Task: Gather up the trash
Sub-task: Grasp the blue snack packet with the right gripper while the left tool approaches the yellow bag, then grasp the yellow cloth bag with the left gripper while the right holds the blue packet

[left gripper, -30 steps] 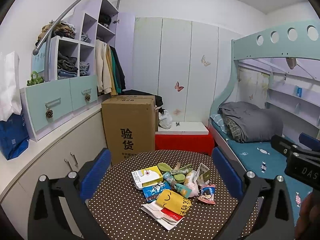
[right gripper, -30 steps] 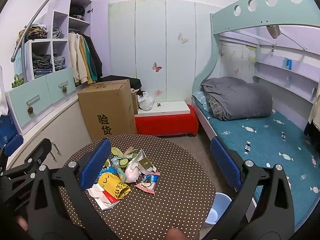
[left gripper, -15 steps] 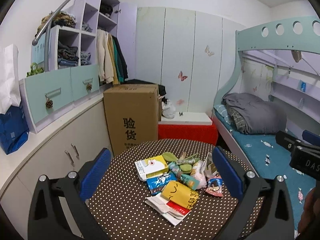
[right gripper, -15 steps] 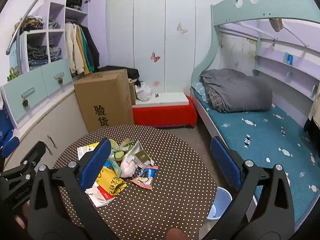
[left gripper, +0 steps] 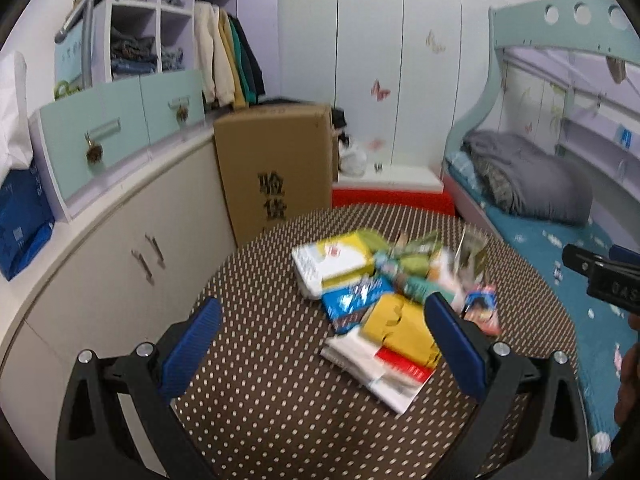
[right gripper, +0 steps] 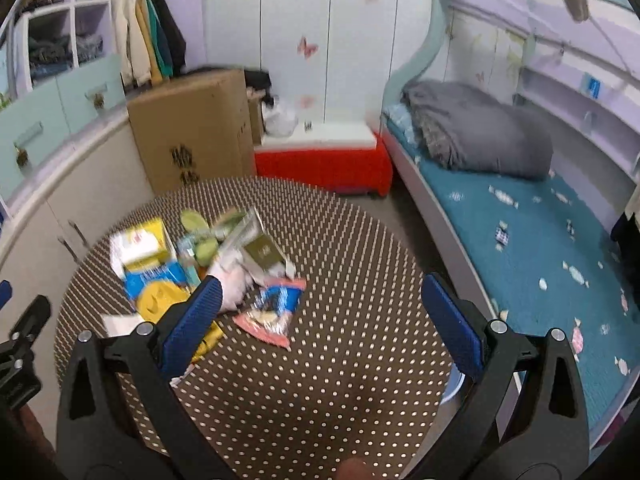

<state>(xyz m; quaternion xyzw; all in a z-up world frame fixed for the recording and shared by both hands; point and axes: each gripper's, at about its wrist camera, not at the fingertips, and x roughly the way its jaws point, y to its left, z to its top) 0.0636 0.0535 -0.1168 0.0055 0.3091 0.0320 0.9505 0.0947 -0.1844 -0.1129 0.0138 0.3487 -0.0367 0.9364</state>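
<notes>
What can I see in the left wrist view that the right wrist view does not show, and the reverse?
Only the left wrist view shows the blue bag on the counter and the white paper under the yellow packet. Only the right wrist view shows the blue bin beside the table. Both show the polka-dot table, the trash pile and the cardboard box.

Only txt I can read: 验货, black print on front of cardboard box (left gripper: 276, 168). Wrapper print on my table too blurred.

Child's bedroom at home: bunk bed (right gripper: 500, 216) with grey blanket (right gripper: 476, 128), butterfly-stickered wardrobe (left gripper: 380, 60), hanging clothes (left gripper: 224, 64), cardboard box (left gripper: 276, 168).
</notes>
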